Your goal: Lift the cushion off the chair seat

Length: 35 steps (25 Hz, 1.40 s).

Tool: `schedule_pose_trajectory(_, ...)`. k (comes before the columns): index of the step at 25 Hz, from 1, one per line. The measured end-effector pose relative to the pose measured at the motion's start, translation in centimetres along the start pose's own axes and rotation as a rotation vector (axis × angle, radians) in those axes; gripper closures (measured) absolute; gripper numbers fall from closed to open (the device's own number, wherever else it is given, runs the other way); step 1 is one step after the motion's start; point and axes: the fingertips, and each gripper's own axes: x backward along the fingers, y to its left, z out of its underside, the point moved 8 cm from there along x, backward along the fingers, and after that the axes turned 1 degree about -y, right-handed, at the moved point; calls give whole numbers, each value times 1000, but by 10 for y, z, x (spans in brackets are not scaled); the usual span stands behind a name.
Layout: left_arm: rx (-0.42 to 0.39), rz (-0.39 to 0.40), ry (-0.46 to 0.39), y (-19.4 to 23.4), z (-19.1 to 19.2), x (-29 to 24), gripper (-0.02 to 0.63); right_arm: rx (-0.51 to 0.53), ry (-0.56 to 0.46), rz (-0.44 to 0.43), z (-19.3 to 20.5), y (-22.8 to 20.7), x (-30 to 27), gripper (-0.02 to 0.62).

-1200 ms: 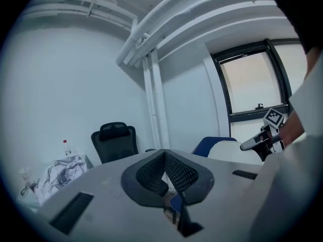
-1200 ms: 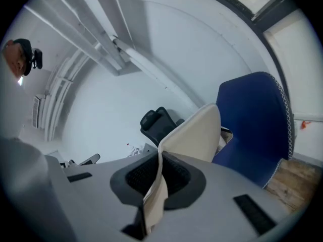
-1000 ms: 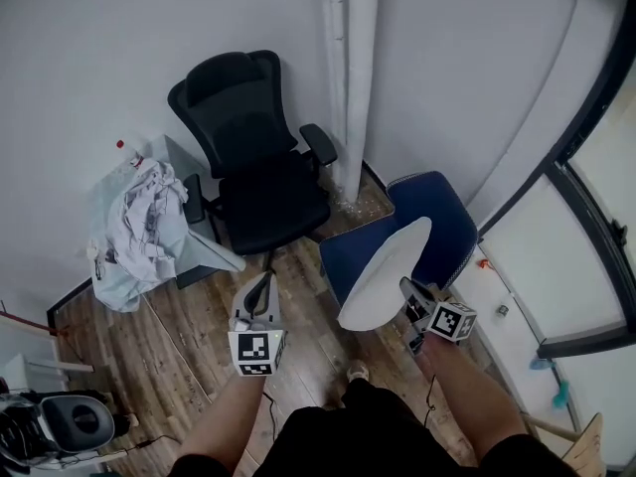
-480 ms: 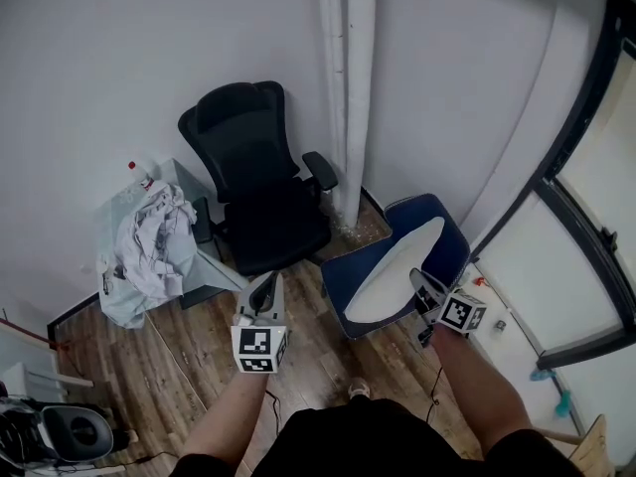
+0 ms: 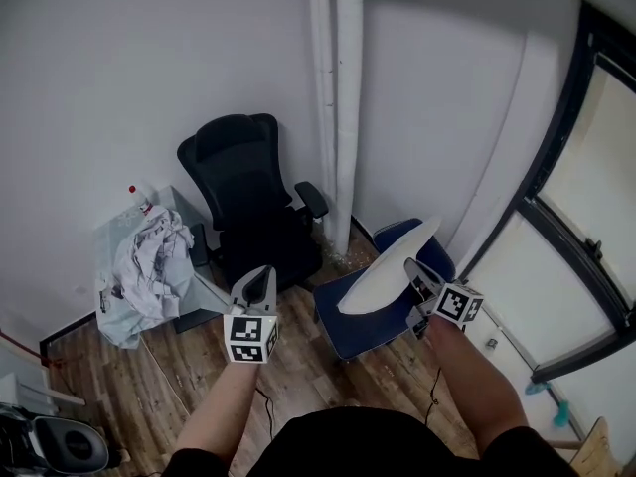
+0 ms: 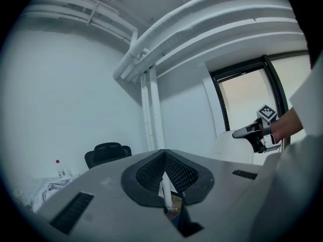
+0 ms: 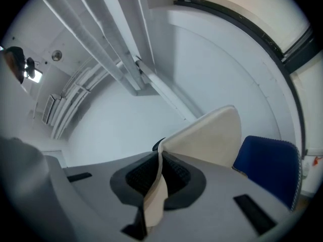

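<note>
R tongs [image 5: 411, 270] pinch the near edge of the white cushion [image 5: 386, 268]. It runs ahead-left of them, long axis slanted, over the blue chair seat [image 5: 360, 334], seemingly clear. L tongs [image 5: 260, 282] pressed together, empty, well apart.

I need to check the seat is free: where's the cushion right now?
In the head view, the cushion is right of centre, tilted above the blue chair, its edge pinched in the tongs of the right gripper.
</note>
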Motion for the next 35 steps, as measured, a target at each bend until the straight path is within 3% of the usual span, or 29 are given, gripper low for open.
schedule_pose_trajectory(9,-6,-35,-52,1,-27,3,601,52,-20,-52,-32,24,-2,566)
schedule_pose_trajectory(35,10,-46,-93,-21,-44,13,601,150,-3,-103,-34,40,18,566)
